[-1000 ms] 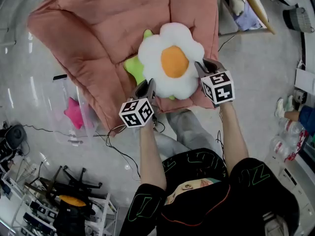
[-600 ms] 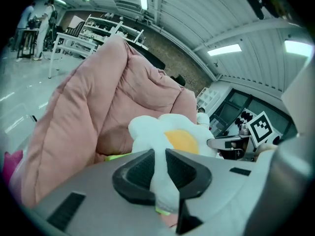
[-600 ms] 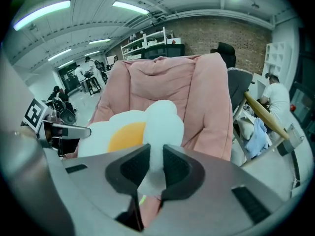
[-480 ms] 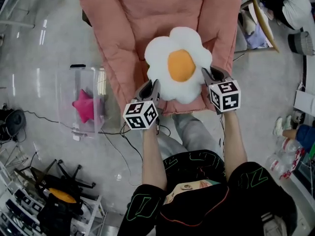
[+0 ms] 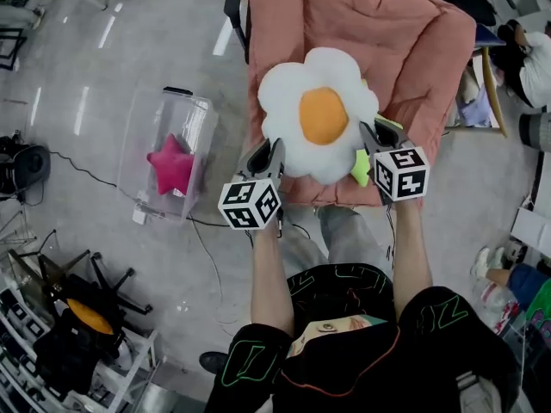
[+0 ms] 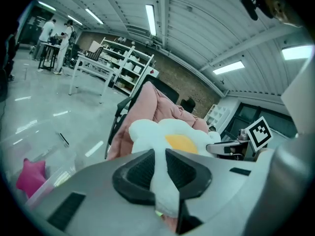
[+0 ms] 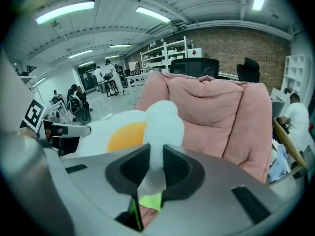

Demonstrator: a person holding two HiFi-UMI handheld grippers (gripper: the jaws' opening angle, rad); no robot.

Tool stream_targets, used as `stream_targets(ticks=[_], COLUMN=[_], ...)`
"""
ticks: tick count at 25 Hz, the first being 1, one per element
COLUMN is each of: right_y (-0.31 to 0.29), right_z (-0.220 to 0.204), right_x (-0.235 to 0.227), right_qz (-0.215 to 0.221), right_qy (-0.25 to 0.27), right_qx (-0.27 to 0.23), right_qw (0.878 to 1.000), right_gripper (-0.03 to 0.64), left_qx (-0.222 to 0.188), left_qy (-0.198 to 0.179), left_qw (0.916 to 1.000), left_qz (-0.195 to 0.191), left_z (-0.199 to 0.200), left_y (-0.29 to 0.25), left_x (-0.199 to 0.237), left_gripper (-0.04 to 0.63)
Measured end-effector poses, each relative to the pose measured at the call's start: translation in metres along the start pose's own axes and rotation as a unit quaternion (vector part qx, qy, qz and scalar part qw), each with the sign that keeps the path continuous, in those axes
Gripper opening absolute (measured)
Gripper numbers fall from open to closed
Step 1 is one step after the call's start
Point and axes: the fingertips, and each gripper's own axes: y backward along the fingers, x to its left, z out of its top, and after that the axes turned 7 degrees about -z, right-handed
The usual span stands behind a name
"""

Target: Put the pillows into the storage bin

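Note:
A white flower pillow [image 5: 317,114] with an orange centre hangs in the air above the pink padded chair [image 5: 362,33], held from both sides. My left gripper [image 5: 269,155] is shut on its lower left petal [image 6: 160,181]. My right gripper [image 5: 372,136] is shut on its right petal [image 7: 160,132]. A green pillow [image 5: 360,167] lies on the chair seat under the right gripper and shows below the jaws as a green pillow edge [image 7: 150,200]. The clear storage bin [image 5: 164,157] stands on the floor to the left of the chair, with a pink star pillow [image 5: 170,163] inside it.
A black cable [image 5: 202,248] runs over the grey floor between the bin and the person's legs. A black stool and equipment rack [image 5: 77,325] stand at the lower left. Another person sits at the far right near a wooden chair [image 5: 491,84].
The whole view has swung: chair and bin have shifted right in the head view, and the flower pillow stays held between both grippers. The green pillow is back in sight under the right gripper.

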Motion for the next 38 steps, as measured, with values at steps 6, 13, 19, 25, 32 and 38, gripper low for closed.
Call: stream_targets(ticks=[6,13,19,25,32,38], right_y=[-0.029,-0.079,-0.136,-0.19,-0.233,-0.259], right_z=[0.029,0.05,0.052,0.057,0.065,0.079], right_x=[0.089,0.205,0.308,0.409,0.499,0.546], right_qz=[0.039,0.104,0.16,0.207,0.242,0.264], right_qy=[0.042,0.088,0.117,0.157,0.187,0.138], right_qx=[0.002,0.015,0.035,0.051,0.058,0.006], right_qw=[0.998,0.991,0.98,0.964,0.95,0.955], right_gripper=[0.071,0.072,0.074,0.075,0.089,0.17], left_qx=[-0.041,-0.069,-0.085,-0.106,-0.127,-0.142], left_qy=[0.034,0.067,0.094,0.125,0.153,0.149], left_qw=[0.9971,0.9892,0.9785,0.964,0.9469,0.92], left_qz=[0.055,0.111,0.163,0.21,0.252,0.334], left_z=[0.014,0.021,0.015,0.011,0.005,-0.001], left_y=[0.067,0.144,0.203,0.259,0.31,0.35], left_x=[0.059,0.15,0.238,0.321,0.389,0.437], left_gripper=[0.06,0.061,0.064,0.064,0.069,0.147])
